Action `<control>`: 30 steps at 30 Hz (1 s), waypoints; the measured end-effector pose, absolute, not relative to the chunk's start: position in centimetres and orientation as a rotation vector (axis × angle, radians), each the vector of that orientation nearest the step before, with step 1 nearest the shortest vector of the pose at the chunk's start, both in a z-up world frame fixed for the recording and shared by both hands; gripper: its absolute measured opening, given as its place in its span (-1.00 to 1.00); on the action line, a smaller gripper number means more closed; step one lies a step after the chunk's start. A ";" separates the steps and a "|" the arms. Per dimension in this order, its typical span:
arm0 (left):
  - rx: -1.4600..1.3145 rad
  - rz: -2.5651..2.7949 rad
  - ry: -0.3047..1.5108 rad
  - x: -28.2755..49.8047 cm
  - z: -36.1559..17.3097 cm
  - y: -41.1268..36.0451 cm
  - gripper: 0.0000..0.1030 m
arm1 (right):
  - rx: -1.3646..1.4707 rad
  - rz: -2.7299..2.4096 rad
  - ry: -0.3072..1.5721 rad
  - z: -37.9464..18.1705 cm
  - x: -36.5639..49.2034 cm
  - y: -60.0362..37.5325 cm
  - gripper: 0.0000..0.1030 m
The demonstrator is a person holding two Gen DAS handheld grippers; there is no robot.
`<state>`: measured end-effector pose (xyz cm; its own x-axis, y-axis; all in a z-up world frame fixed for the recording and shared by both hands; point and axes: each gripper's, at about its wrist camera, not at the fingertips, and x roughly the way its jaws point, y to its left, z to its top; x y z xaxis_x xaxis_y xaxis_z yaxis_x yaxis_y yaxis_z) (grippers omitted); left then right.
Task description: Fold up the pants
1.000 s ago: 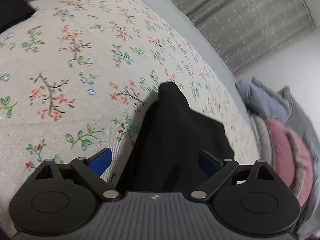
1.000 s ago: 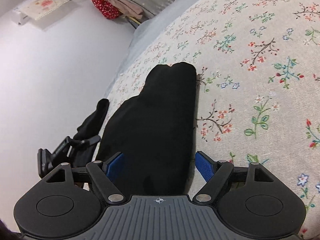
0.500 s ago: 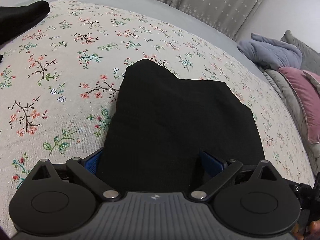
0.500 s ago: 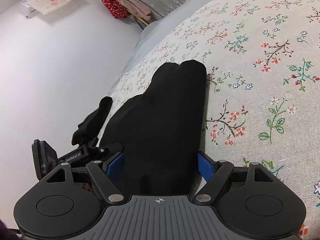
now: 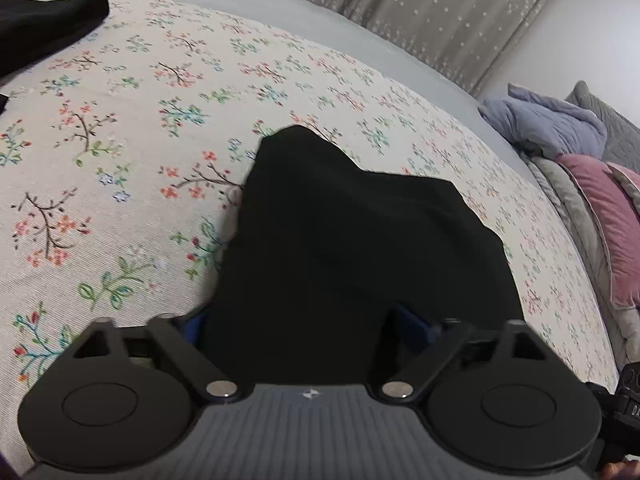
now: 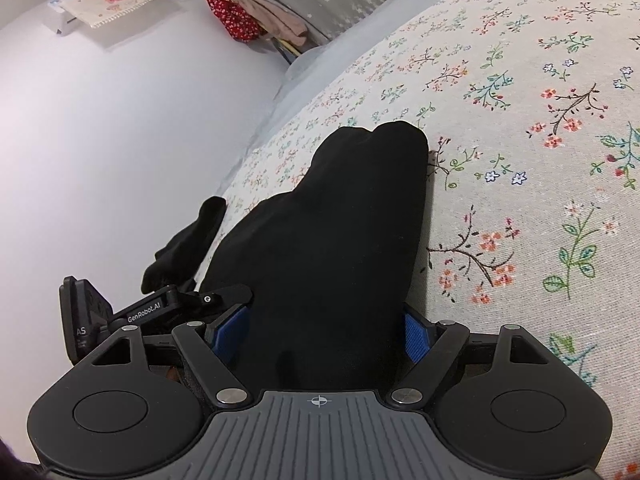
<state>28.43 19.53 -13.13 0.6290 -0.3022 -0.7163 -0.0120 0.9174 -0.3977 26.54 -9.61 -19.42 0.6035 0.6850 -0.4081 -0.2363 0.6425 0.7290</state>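
From the left wrist we see the left gripper (image 5: 308,320), jaws spread but just closing in, astride the near edge of the black pants (image 5: 360,248) on the floral bedspread (image 5: 120,140); a blue-grey blanket (image 5: 544,124) and pink cushion (image 5: 604,216) crowd the right. From the right wrist, our right gripper (image 6: 324,332) stands wide around the same pants (image 6: 340,240), floral bedspread (image 6: 520,160) beneath, white wall (image 6: 120,140) left.

a: where does the left wrist view look from?
b: low and close over the black pants (image 5: 360,248), tilted down across the floral bedspread (image 5: 120,160) toward the curtain (image 5: 440,12).
a: the right one?
b: equally close, angled toward a white wall (image 6: 100,140). both share pants and bedspread.
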 end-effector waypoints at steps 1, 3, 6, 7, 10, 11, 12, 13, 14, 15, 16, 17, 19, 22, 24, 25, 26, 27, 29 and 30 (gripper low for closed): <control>-0.400 -0.172 0.879 28.4 -13.1 19.7 0.43 | 0.681 0.583 0.739 -19.4 26.6 -9.5 0.57; -0.405 -0.183 0.878 28.5 -13.2 19.8 0.42 | 0.683 0.582 0.737 -19.4 26.8 -9.3 0.57; -0.402 -0.202 0.890 28.9 -13.2 19.8 0.44 | 0.682 0.580 0.730 -19.4 27.1 -8.9 0.55; -0.409 -0.218 0.905 29.1 -13.1 20.0 0.51 | 0.675 0.580 0.730 -19.4 27.2 -8.7 0.54; -0.467 -0.263 0.931 30.0 -13.3 20.3 0.80 | 0.671 0.569 0.739 -19.3 27.2 -8.6 0.46; -0.441 -0.254 0.937 30.2 -13.3 19.8 0.78 | 0.667 0.562 0.739 -19.3 27.2 -8.7 0.39; -0.405 -0.236 0.937 30.2 -13.2 19.1 0.76 | 0.658 0.551 0.741 -19.4 27.3 -8.6 0.14; -0.363 -0.212 0.932 30.1 -13.1 18.4 0.58 | 0.642 0.531 0.748 -19.5 27.4 -8.6 -0.28; -0.341 -0.202 0.925 30.2 -13.0 18.0 0.36 | 0.634 0.516 0.756 -19.7 27.5 -8.7 -0.43; -0.351 -0.202 0.921 30.2 -12.9 18.0 0.24 | 0.643 0.518 0.759 -19.8 27.6 -8.9 -0.49; -0.380 -0.212 0.922 30.3 -12.8 18.2 -0.09 | 0.644 0.518 0.759 -19.8 27.7 -9.0 -0.54; -0.410 -0.226 0.924 30.3 -12.8 18.5 -0.36 | 0.630 0.517 0.758 -19.5 27.6 -8.9 -0.57; -0.424 -0.239 0.920 30.1 -12.6 18.5 -0.53 | 0.568 0.524 0.740 -18.6 27.4 -8.4 -0.68; -0.417 -0.225 0.908 29.9 -12.0 17.9 -0.66 | 0.474 0.538 0.709 -16.7 27.0 -7.6 -0.72; -0.430 -0.218 0.904 30.0 -11.5 17.6 -0.69 | 0.414 0.549 0.692 -15.6 26.7 -7.4 -0.73; -0.433 -0.221 0.897 30.1 -11.1 17.4 -0.71 | 0.388 0.550 0.687 -15.1 26.6 -7.3 -0.73; -0.440 -0.227 0.887 30.1 -10.7 17.1 -0.73 | 0.360 0.547 0.680 -14.5 26.6 -7.3 -0.73; -0.447 -0.239 0.873 30.1 -10.1 16.7 -0.74 | 0.338 0.541 0.671 -14.0 26.6 -7.5 -0.73; -0.459 -0.265 0.843 30.3 -8.9 15.6 -0.77 | 0.309 0.524 0.653 -12.8 26.7 -8.3 -0.73; -0.463 -0.277 0.829 30.4 -8.3 15.0 -0.77 | 0.298 0.514 0.644 -12.1 26.9 -8.8 -0.73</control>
